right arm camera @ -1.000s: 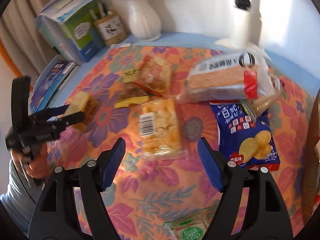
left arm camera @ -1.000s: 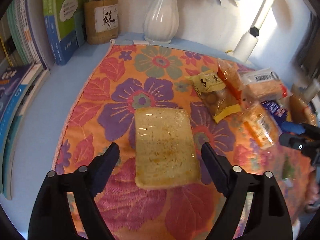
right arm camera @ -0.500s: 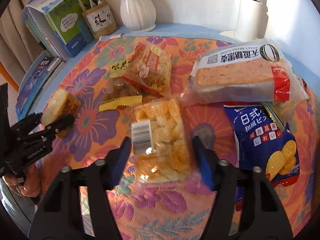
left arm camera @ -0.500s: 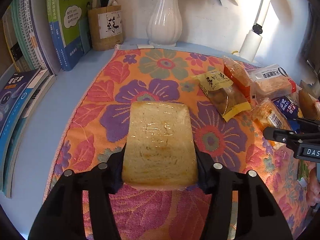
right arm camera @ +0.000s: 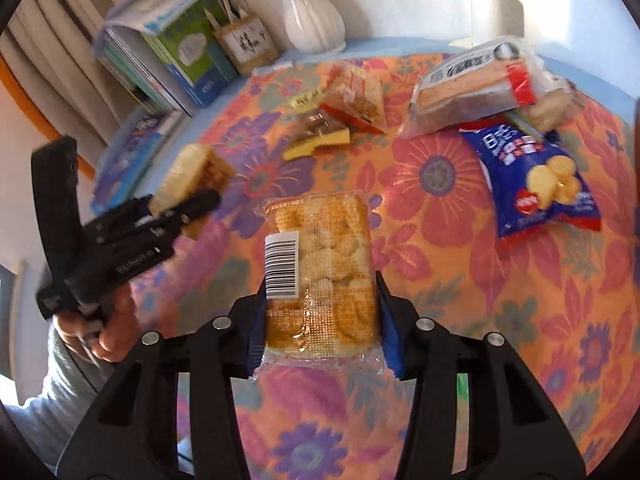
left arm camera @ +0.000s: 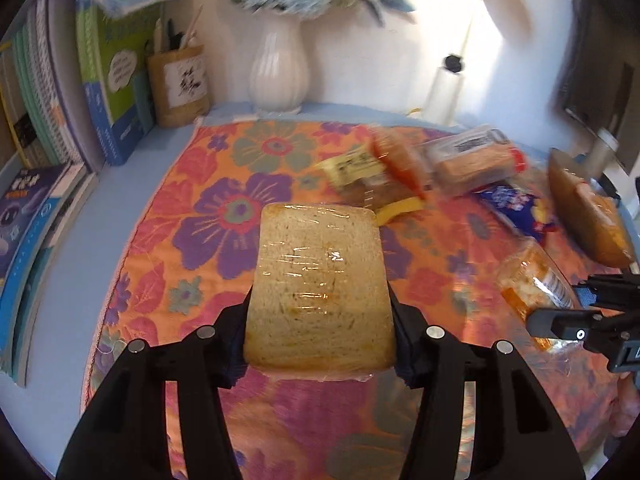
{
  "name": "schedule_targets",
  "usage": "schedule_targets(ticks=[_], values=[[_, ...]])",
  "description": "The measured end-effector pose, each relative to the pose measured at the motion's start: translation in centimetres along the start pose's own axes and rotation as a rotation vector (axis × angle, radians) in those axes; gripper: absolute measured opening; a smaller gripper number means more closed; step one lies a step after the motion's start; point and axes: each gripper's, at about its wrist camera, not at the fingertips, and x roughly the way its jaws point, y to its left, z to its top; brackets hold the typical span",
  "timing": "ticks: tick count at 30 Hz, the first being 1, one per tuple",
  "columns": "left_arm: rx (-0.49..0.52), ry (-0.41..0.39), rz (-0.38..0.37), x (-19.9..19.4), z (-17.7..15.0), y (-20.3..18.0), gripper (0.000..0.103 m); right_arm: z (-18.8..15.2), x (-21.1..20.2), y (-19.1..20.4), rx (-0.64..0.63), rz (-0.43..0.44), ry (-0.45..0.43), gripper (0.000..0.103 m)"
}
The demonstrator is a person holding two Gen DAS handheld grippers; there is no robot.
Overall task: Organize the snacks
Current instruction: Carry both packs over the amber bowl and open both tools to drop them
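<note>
My left gripper (left arm camera: pixel 320 336) is shut on a plastic-wrapped slice of bread (left arm camera: pixel 320 284) and holds it above the floral cloth (left arm camera: pixel 224 216). My right gripper (right arm camera: pixel 320 328) is shut on a clear bag of yellow puffed snacks (right arm camera: pixel 320 264) with a barcode label, lifted off the cloth. In the right wrist view the left gripper (right arm camera: pixel 176 208) shows at the left with the bread (right arm camera: pixel 192 176). In the left wrist view the right gripper (left arm camera: pixel 560 320) shows at the right edge with the snack bag (left arm camera: pixel 532 280).
On the cloth lie a blue chips bag (right arm camera: pixel 536 180), a wrapped toast loaf (right arm camera: pixel 472 84), an orange snack pack (right arm camera: pixel 356 96) and a yellow-ended pack (right arm camera: pixel 316 136). A white vase (left arm camera: pixel 278 68), pen holder (left arm camera: pixel 180 84) and books (left arm camera: pixel 60 112) stand at back left.
Both grippers have closed on their packs and lifted them: the left on the bread slice, the right on the puffed snack bag. Both cameras have risen and tilted.
</note>
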Motion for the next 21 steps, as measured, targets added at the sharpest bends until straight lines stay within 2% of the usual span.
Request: schedule_targets(ticks=[4, 9, 12, 15, 16, 21], values=[[0.06, -0.058, -0.065, -3.0, 1.6, -3.6, 0.054, -0.4, -4.9, -0.7, 0.02, -0.021, -0.097, 0.048], [0.124, -0.099, -0.206, -5.1, 4.4, -8.9, 0.054, -1.1, -11.5, -4.4, 0.077, -0.108, -0.217, 0.048], [0.175, -0.101, -0.263, -5.2, 6.2, -13.3, 0.054, -1.7, -15.9, -8.3, 0.161, -0.172, -0.298, 0.048], [0.203, -0.074, -0.367, -4.6, 8.4, -18.0, 0.054, -2.1, -19.2, -12.8, 0.276, -0.239, -0.362, 0.048], [0.215, -0.07, -0.384, -4.4, 9.0, -19.5, 0.054, -2.3, -20.5, -14.8, 0.329, -0.275, -0.383, 0.048], [0.265, -0.033, -0.44, -2.0, 11.5, -26.7, 0.054, -2.9, -24.0, -22.3, 0.511, -0.332, -0.448, 0.048]])
